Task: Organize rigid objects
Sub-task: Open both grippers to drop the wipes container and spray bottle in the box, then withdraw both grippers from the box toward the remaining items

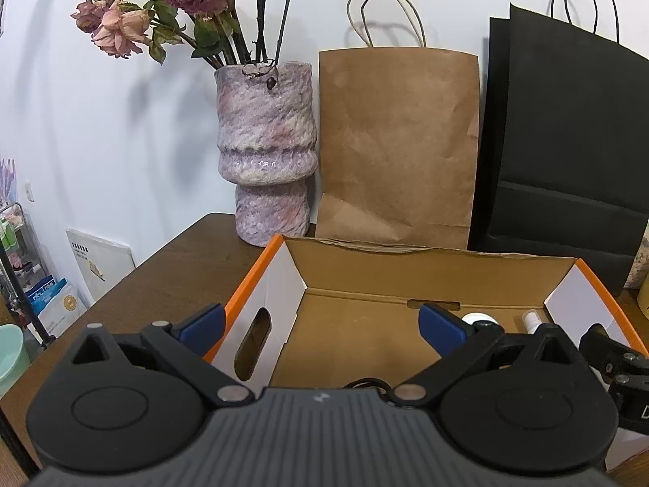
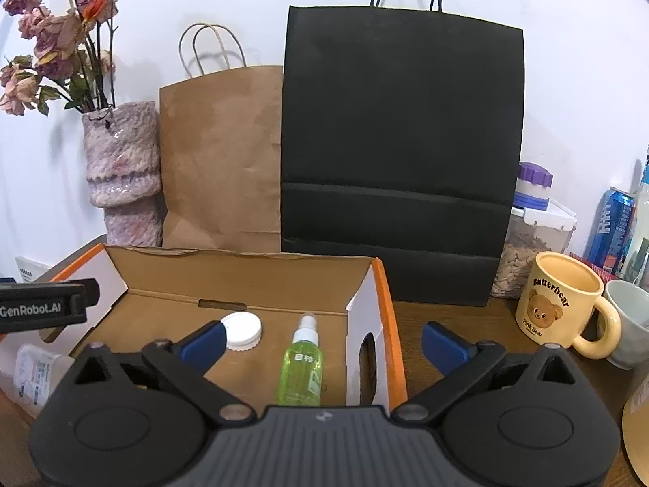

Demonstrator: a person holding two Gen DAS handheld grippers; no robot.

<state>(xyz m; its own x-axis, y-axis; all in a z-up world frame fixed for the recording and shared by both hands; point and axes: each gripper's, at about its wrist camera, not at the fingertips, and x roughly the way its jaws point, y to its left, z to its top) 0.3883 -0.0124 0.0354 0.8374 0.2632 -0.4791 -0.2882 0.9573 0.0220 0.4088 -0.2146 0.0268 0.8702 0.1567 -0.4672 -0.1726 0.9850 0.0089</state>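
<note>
Surface: dark brown wood worktop (image 2: 446,324) pushed against a plain white wall (image 1: 121,121). Left edge of the worktop drops off to floor clutter: a wire rack, a white board, a pale green bin (image 1: 10,349).

Counts:
- 1 open cardboard box (image 2: 170,263), orange outside, white end flaps with hand slots, sitting centre of the worktop.
- Inside the box: 1 green spray bottle (image 2: 302,365) lying down with its nozzle toward the back wall, 1 white round lid-topped jar (image 2: 241,330) just left of it, the two apart.
- 2 paper bags upright against the wall behind the box: brown paper bag (image 2: 221,154), black paper bag (image 2: 399,142), side by side.
- 1 mottled pink vase (image 1: 265,150) with dried roses (image 1: 121,24), left of the brown bag.
- Right of the box: 1 yellow "Butterbear" mug (image 2: 564,300), 1 white cup (image 2: 630,320) touching its handle side, 1 clear food container with a purple-lidded top (image 2: 531,219), 1 blue can (image 2: 612,223).

Left hand-held gripper (image 1: 320,326): released, jaws wide, straddling the box's left wall, nothing between the pads.
Right hand-held gripper (image 2: 322,341): released, jaws wide, straddling the box's right wall; the spray bottle lies between the fingers, untouched.
</note>
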